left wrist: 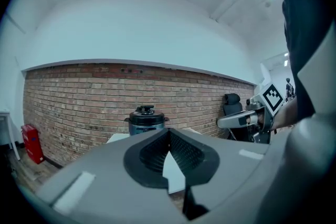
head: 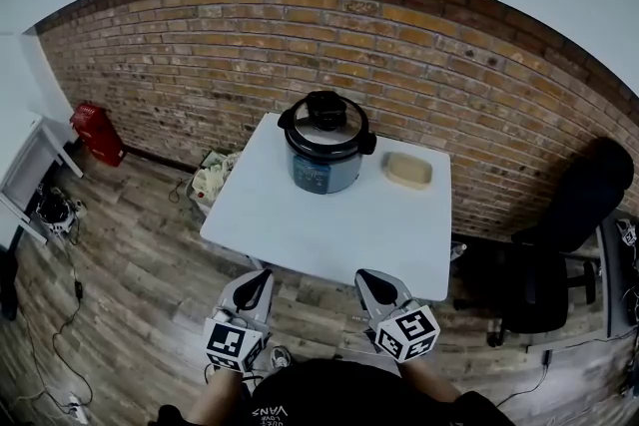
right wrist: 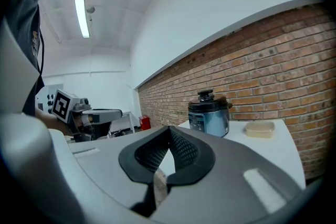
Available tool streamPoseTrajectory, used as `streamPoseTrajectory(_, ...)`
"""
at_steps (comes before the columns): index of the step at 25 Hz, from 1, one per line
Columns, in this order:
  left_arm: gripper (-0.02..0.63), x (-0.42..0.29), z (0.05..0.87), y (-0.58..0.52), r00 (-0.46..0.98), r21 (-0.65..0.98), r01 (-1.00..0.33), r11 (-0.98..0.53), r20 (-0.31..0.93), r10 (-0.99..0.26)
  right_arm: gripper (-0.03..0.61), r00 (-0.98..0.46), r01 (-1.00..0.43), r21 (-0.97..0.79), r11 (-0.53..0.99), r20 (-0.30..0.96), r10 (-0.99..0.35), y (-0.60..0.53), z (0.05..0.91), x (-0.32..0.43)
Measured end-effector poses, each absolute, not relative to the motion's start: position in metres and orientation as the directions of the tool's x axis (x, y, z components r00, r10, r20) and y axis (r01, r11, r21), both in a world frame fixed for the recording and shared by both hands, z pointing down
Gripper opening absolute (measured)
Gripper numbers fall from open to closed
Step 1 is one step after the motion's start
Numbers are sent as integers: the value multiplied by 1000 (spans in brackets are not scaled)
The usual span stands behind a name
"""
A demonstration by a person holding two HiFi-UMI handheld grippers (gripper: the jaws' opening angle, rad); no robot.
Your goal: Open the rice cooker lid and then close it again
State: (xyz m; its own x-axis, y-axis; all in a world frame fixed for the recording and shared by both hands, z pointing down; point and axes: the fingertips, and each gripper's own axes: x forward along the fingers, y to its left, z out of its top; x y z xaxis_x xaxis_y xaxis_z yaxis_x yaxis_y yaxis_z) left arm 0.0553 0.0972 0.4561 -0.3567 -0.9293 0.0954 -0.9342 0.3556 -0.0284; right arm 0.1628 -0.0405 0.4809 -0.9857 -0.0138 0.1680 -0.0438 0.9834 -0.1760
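Rice cooker (head: 324,155) stands at far side of white table (head: 329,244), near brick wall (head: 200,65). Black domed lid (head: 324,118) is seated, knob on top. Scene fits lid yet to be raised or already put back; can't tell which. Left gripper (head: 258,282) & right gripper (head: 371,280) hang off table's near edge, well apart from cooker, fingers pressed together, nothing betw. them. Any lid work: part fingers early, take knob square. Cooker body is a smooth metallic cylinder; flat beige tub (head: 407,171) sits beside it.
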Motion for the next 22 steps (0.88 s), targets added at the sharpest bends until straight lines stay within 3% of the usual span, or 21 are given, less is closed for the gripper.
streamPoseTrajectory(22,2,76,465,74,-332,-56,-943,327,149,-932,5,-977,-26,-171,985,212,11,-58,488,174)
